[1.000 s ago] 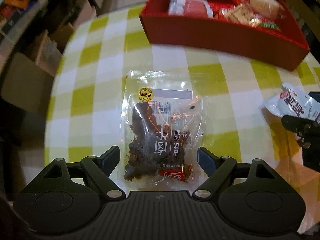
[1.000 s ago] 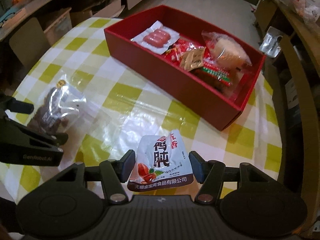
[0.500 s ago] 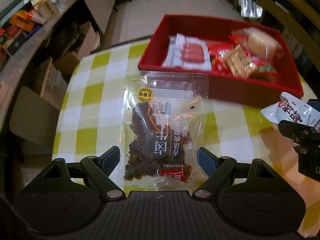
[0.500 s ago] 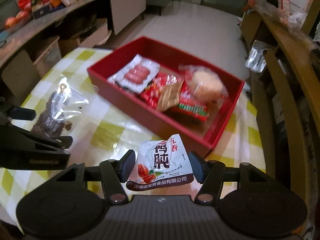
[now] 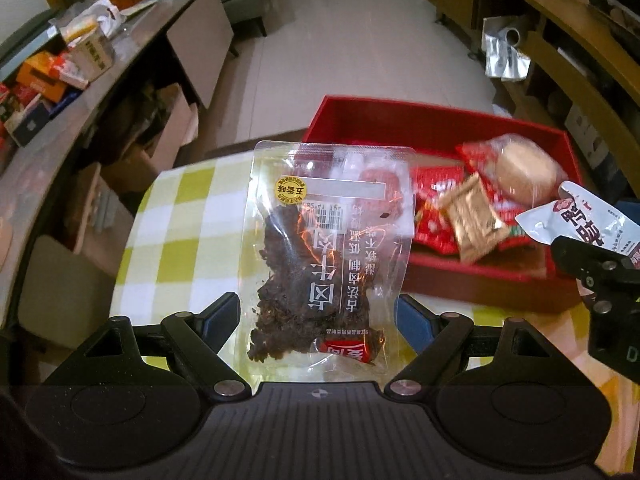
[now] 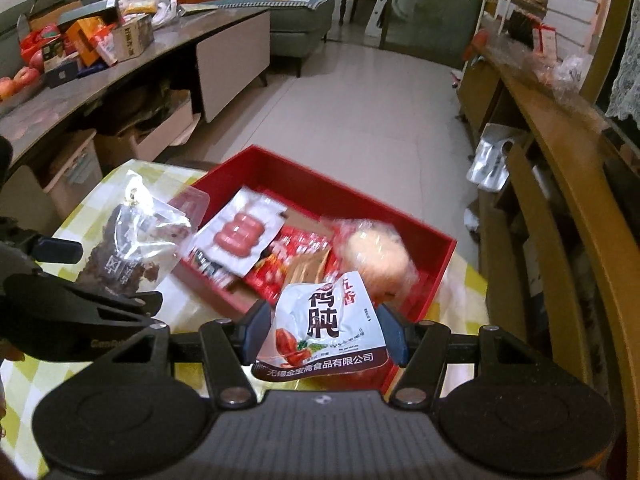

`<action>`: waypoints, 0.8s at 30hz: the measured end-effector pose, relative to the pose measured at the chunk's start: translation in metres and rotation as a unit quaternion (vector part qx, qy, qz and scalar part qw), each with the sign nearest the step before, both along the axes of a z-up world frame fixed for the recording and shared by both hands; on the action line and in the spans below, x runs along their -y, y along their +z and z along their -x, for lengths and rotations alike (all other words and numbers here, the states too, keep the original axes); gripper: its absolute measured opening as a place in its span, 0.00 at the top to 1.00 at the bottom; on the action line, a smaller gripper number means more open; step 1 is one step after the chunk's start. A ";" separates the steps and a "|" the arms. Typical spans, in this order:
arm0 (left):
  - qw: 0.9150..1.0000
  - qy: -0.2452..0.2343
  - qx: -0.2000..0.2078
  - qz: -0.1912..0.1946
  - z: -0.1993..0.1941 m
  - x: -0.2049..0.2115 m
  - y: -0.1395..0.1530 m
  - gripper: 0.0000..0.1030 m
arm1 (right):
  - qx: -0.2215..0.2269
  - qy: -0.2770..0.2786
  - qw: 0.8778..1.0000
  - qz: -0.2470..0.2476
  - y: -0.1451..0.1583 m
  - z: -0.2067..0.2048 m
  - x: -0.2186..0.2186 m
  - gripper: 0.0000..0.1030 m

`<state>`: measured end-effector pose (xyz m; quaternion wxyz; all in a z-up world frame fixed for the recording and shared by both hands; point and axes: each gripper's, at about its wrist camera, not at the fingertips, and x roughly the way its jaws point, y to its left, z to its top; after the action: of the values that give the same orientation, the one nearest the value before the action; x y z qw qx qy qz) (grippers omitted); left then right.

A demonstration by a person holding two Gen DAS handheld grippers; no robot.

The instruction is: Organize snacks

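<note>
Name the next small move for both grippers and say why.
Probably carry both on over the red box and let go. The left gripper holds the jerky bag and the right gripper the white packet, both clear of the table, near the box.

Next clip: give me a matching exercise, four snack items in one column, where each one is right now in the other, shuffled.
Items:
1. clear jerky pack
2. white pouch
3. sausage pack
4. round bun

Places:
A. flat in the red box's left part
B. held in the right gripper
C. held in the left gripper
D. in the red box's right part, wrapped in clear plastic

Pairs: 1-C, 2-B, 3-A, 4-D
</note>
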<state>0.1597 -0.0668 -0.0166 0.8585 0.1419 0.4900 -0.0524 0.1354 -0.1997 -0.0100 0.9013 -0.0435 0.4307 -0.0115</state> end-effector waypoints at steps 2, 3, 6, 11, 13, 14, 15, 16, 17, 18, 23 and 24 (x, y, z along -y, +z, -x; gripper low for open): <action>1.000 -0.002 0.006 -0.003 -0.007 0.007 0.000 0.15 | 0.004 -0.004 1.000 0.001 0.000 -0.008 0.004 0.37; 1.000 -0.003 0.008 -0.005 -0.011 0.010 0.000 0.15 | 0.004 -0.005 1.000 0.003 -0.001 -0.010 0.004 0.37; 1.000 -0.005 0.016 -0.011 -0.022 0.019 -0.002 0.15 | 0.005 -0.014 1.000 0.013 -0.006 -0.022 0.012 0.37; 1.000 -0.008 0.018 -0.015 -0.041 0.033 -0.009 0.15 | 0.007 -0.028 0.999 0.015 -0.015 -0.038 0.026 0.37; 1.000 -0.009 0.016 -0.015 -0.046 0.037 -0.013 0.15 | 0.008 -0.031 0.999 0.013 -0.019 -0.044 0.031 0.37; 1.000 -0.010 0.017 -0.015 -0.049 0.039 -0.014 0.15 | 0.007 -0.033 0.999 0.015 -0.021 -0.046 0.032 0.37; 1.000 -0.011 0.017 -0.016 -0.051 0.041 -0.016 0.15 | 0.007 -0.033 0.999 0.018 -0.024 -0.049 0.033 0.37; 1.000 -0.012 0.018 -0.018 -0.053 0.043 -0.017 0.15 | 0.008 -0.034 0.999 0.019 -0.025 -0.051 0.034 0.37; 1.000 -0.012 0.020 -0.020 -0.056 0.045 -0.019 0.15 | 0.008 -0.034 0.999 0.016 -0.027 -0.053 0.034 0.37; 0.999 -0.012 0.020 -0.022 -0.058 0.046 -0.021 0.15 | 0.008 -0.034 0.999 0.016 -0.028 -0.056 0.035 0.37; 1.000 -0.012 0.011 -0.016 -0.068 0.049 -0.032 0.15 | 0.008 -0.032 0.999 0.028 -0.038 -0.063 0.033 0.37; 1.000 -0.012 0.010 -0.017 -0.069 0.049 -0.034 0.15 | 0.008 -0.030 0.999 0.029 -0.040 -0.065 0.032 0.37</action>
<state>0.2282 -0.1162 -0.0510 0.8598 0.1632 0.4809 -0.0529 0.2003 -0.2317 -0.0501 0.9026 -0.0565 0.4237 -0.0511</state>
